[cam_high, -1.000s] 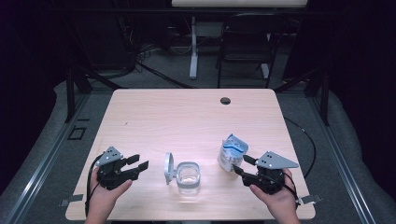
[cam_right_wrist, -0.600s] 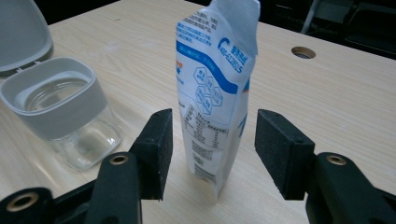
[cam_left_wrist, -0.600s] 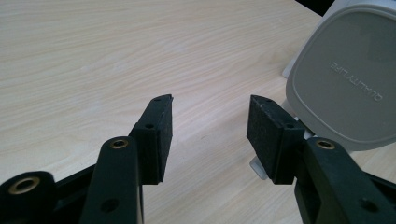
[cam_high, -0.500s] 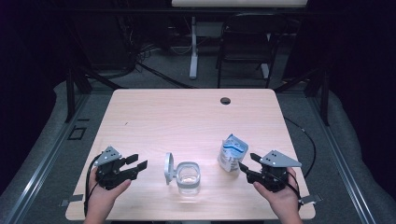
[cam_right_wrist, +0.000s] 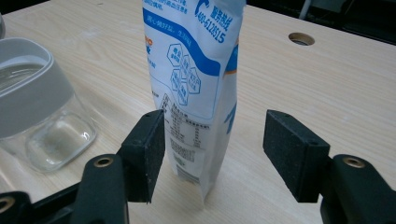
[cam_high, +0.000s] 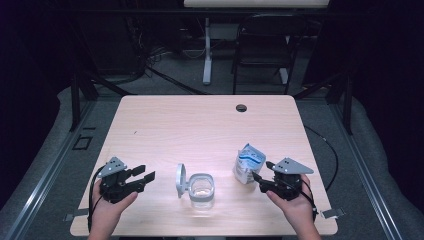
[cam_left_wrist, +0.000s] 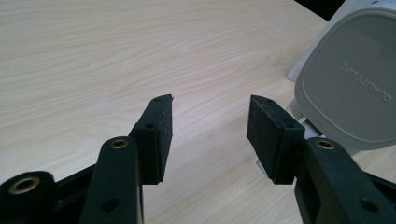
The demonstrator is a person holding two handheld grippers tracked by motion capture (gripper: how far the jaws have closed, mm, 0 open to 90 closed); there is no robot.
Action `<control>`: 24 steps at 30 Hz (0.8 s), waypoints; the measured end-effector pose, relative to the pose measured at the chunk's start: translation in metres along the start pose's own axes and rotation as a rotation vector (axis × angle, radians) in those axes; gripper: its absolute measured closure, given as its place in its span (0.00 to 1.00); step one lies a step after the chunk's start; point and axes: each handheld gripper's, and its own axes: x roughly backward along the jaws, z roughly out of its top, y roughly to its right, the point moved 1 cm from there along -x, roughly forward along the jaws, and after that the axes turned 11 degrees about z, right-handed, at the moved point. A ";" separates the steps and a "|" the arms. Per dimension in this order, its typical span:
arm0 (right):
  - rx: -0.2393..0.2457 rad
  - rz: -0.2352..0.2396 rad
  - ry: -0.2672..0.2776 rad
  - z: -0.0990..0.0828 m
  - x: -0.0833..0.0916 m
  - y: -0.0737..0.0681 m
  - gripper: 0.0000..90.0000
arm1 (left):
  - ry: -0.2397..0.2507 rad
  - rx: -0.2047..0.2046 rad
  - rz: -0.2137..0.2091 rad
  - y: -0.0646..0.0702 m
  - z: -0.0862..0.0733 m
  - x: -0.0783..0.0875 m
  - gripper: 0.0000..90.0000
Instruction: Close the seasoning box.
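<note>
Standing upright on the table (cam_high: 200, 125), the white-and-blue pouch (cam_high: 249, 163) sits just ahead of the right gripper (cam_high: 262, 181), its lower part between the two jaws in the right gripper view (cam_right_wrist: 194, 84); the pads stand wide on either side with a clear gap, touching nothing; these jaws have just been opening, and the pouch is loose between them; the pouch's top runs past the frame, so what it holds cannot be told. To the left of those jaws the clear jar (cam_high: 202, 190) with a grey collar shows a thin layer of pale grains at its bottom (cam_right_wrist: 44, 126); its grey lid (cam_high: 180, 180) is flipped up, and looms to the right of the left gripper's (cam_high: 142, 176) jaws, which gape wide over bare wood (cam_left_wrist: 210, 130). Compared with a second ago, the right hand (cam_high: 295, 200) sits slightly lower and nearer the table's front edge; the left gripper, jar and pouch keep their places.
</note>
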 end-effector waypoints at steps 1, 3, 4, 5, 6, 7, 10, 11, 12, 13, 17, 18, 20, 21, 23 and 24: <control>-0.003 0.003 0.002 0.000 -0.002 0.001 0.42 | -0.001 0.003 -0.001 0.000 0.000 0.000 0.57; 0.003 0.000 -0.004 0.001 -0.006 0.001 0.41 | -0.003 0.000 -0.001 0.000 0.000 -0.001 0.57; 0.009 0.002 -0.007 0.002 -0.007 0.002 0.41 | -0.002 -0.001 -0.001 0.001 0.000 -0.001 0.57; 0.007 0.001 -0.003 0.002 -0.009 0.002 0.41 | -0.001 -0.002 -0.001 0.001 0.000 -0.001 0.57; 0.005 0.011 -0.003 0.003 -0.010 0.002 0.41 | -0.001 -0.001 0.000 0.001 0.000 -0.001 0.57; 0.001 0.013 -0.004 0.003 -0.011 0.002 0.41 | -0.001 -0.002 0.001 0.001 -0.001 -0.001 0.57; 0.001 0.017 0.001 0.006 -0.015 0.002 0.40 | -0.003 -0.002 0.001 0.001 -0.001 -0.001 0.57; 0.002 0.018 -0.001 0.006 -0.017 0.002 0.40 | -0.003 -0.002 0.001 0.001 -0.001 -0.001 0.57; 0.005 0.016 -0.002 0.007 -0.018 0.002 0.40 | -0.003 -0.002 0.001 0.001 -0.001 -0.001 0.57; 0.010 0.016 0.000 0.008 -0.020 0.002 0.40 | -0.002 -0.001 0.002 0.001 -0.001 -0.001 0.57; 0.022 0.018 -0.006 0.010 -0.025 0.002 0.40 | -0.004 -0.001 0.002 0.000 -0.001 -0.001 0.57; 0.023 0.020 -0.005 0.010 -0.026 0.001 0.40 | -0.005 -0.002 0.002 0.000 -0.001 -0.001 0.57; 0.025 0.021 -0.002 0.011 -0.029 0.001 0.40 | -0.003 -0.003 0.002 0.000 -0.001 -0.001 0.57; 0.026 0.021 -0.005 0.011 -0.029 0.001 0.40 | -0.003 -0.004 0.002 0.000 -0.001 -0.001 0.57; 0.028 0.027 0.001 0.011 -0.031 0.001 0.40 | -0.005 -0.002 0.002 0.000 -0.001 -0.002 0.57; 0.028 0.027 0.003 0.010 -0.032 0.000 0.39 | -0.006 -0.002 0.002 0.000 -0.001 -0.002 0.57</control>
